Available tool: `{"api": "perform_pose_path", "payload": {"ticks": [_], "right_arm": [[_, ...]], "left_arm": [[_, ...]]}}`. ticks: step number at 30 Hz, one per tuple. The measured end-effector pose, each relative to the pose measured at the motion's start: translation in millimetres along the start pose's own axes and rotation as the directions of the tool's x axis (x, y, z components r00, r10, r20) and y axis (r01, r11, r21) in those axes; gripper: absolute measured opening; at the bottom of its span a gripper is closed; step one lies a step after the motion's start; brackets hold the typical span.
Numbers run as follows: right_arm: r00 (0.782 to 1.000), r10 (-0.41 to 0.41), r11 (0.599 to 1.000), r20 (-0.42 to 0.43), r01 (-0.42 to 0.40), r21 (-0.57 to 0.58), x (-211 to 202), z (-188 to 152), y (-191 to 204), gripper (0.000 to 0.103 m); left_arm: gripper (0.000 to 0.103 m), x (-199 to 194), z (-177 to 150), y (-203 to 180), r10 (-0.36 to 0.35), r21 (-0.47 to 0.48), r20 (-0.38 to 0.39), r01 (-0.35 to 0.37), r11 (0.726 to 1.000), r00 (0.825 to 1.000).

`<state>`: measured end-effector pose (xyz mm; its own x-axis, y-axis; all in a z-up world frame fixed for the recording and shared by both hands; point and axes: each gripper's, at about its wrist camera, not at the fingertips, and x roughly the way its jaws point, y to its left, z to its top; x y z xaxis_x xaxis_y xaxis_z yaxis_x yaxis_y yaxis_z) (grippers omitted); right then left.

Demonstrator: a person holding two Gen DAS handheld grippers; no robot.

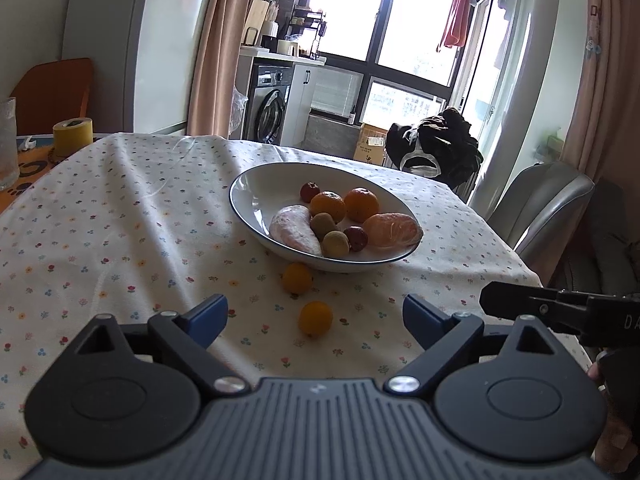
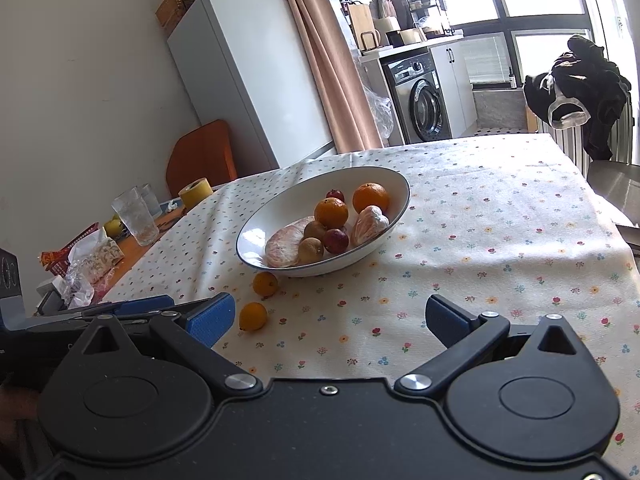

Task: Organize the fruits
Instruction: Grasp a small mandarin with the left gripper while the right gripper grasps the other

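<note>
Nearest to the cameras, both tools hang above the tablecloth (image 1: pixel 120 208) with nothing in them. The left gripper (image 1: pixel 315 312) has its blue pads spread wide apart, and the right gripper (image 2: pixel 330 318) is also wide apart and empty.

Just in front of the left gripper lies the near small orange fruit (image 1: pixel 315 318), on the cloth and almost between the two pads as the left wrist view shows it. In the right wrist view this same fruit (image 2: pixel 253 315) sits to the left, beside the left pad of that tool. A little farther is the second small orange fruit (image 1: pixel 297 278), close to the rim of the white bowl (image 1: pixel 256 184) but outside it.

The bowl already holds oranges, two peeled citrus pieces, small brown fruits and small dark red ones.

By judgement, the step in hand is the collecting of the two loose fruits into the bowl, and it is not yet begun for either. The next move probably calls for the left gripper to go down and forward around the near fruit, to close softly because it is round and may roll, and then to carry it over the rim.
</note>
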<state>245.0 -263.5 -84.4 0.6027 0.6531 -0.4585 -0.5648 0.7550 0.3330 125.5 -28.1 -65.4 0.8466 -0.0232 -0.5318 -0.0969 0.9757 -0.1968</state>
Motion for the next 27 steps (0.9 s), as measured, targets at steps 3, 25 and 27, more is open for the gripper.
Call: {"api": "perform_pose_path", "payload": {"ticks": [3, 25, 27], "right_arm": [[1.000, -0.001, 1.000, -0.006, 0.001, 0.000, 5, 0, -2, 0.099], [0.995, 0.012, 0.998, -0.094, -0.017, -0.057, 61, 2, 34, 0.080], [0.995, 0.012, 0.998, -0.098, -0.017, -0.056, 65, 3, 38, 0.078]], "left_arm": [[0.080, 11, -1, 0, -0.004, -0.004, -0.017, 0.004, 1.000, 1.000], [0.020, 27, -3, 42, 0.012, -0.109, -0.057, -0.018, 0.994, 0.998], [0.020, 24, -2, 47, 0.015, -0.115, -0.050, -0.021, 0.993, 0.999]]}}
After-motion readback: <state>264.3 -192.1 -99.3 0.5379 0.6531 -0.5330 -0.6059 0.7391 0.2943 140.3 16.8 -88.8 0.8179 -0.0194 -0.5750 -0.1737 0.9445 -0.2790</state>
